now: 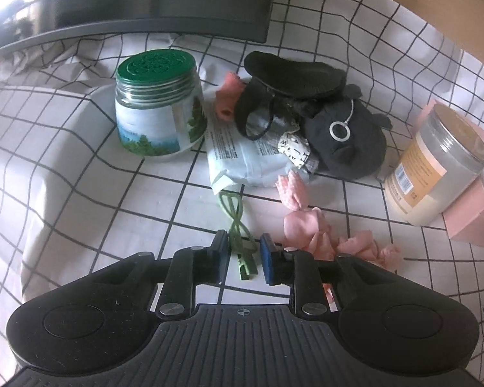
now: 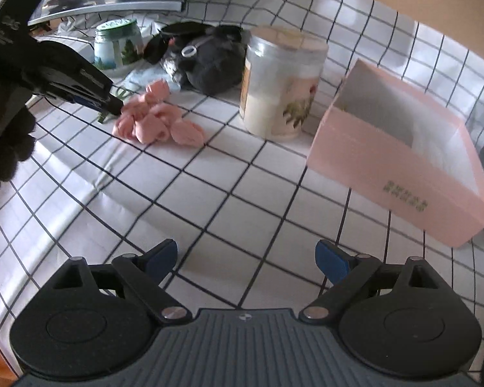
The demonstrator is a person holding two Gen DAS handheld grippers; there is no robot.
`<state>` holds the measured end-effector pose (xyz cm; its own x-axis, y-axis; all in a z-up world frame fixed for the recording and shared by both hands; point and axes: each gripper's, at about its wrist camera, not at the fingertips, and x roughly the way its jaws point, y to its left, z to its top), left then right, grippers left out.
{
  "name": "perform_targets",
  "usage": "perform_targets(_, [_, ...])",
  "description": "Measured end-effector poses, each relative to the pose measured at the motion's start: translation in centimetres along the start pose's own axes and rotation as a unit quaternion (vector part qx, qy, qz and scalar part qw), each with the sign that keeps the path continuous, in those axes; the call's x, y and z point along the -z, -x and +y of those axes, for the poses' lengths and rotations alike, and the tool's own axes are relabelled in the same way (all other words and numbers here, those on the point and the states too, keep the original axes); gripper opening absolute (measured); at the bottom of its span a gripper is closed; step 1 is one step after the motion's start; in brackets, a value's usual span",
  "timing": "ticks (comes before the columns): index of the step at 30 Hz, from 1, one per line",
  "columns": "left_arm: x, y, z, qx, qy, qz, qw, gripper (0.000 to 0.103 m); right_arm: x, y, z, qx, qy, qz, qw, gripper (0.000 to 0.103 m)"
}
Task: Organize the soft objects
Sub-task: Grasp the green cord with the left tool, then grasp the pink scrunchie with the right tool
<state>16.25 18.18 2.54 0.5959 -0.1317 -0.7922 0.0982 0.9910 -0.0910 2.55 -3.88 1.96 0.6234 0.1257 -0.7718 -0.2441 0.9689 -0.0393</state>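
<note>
your left gripper [image 1: 243, 254] has its fingers partly apart around the green cord [image 1: 238, 225], not pinching it as far as the left wrist view shows; the cord's long axis runs away from you toward the white packet [image 1: 242, 161], its plug end nearest you. the pink soft pieces [image 2: 158, 122] lie just right of it on the checked tabletop [image 2: 209, 193]. only the right wrist view shows the pink box [image 2: 403, 161] open, and your right gripper [image 2: 247, 261] spread wide, holding nothing.
</note>
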Motion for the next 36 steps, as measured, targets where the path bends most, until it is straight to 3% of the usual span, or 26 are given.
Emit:
perform_targets(7, [0.9, 0.5, 0.4, 0.007, -0.012, -0.011, 0.9998, 0.023, 0.3, -0.4, -0.6, -0.002, -0.023, 0.004, 1.0, 0.102])
perform_targets(12, [1.5, 1.1, 1.1, 0.025, -0.004, -0.016, 0.9996, 0.023, 0.3, -0.9, -1.6, -0.024, -0.059, 0.017, 0.998, 0.103])
perform_targets(26, [2.8, 3.4, 2.6, 0.054, 0.008, -0.042, 0.9976, 0.023, 1.1, -0.5, -1.0, -0.013, -0.068, 0.001, 0.998, 0.103])
perform_targets(30, [3.0, 4.5, 3.3, 0.057, 0.013, -0.053, 0.9969, 0.023, -0.4, -0.6, -0.4, -0.046, -0.026, 0.015, 0.998, 0.103])
perform_targets(36, [3.6, 6.2, 5.8, 0.049, 0.036, -0.063, 0.9962, 0.023, -4.8, 0.5, 3.6, -0.057, 0.036, -0.08, 0.994, 0.103])
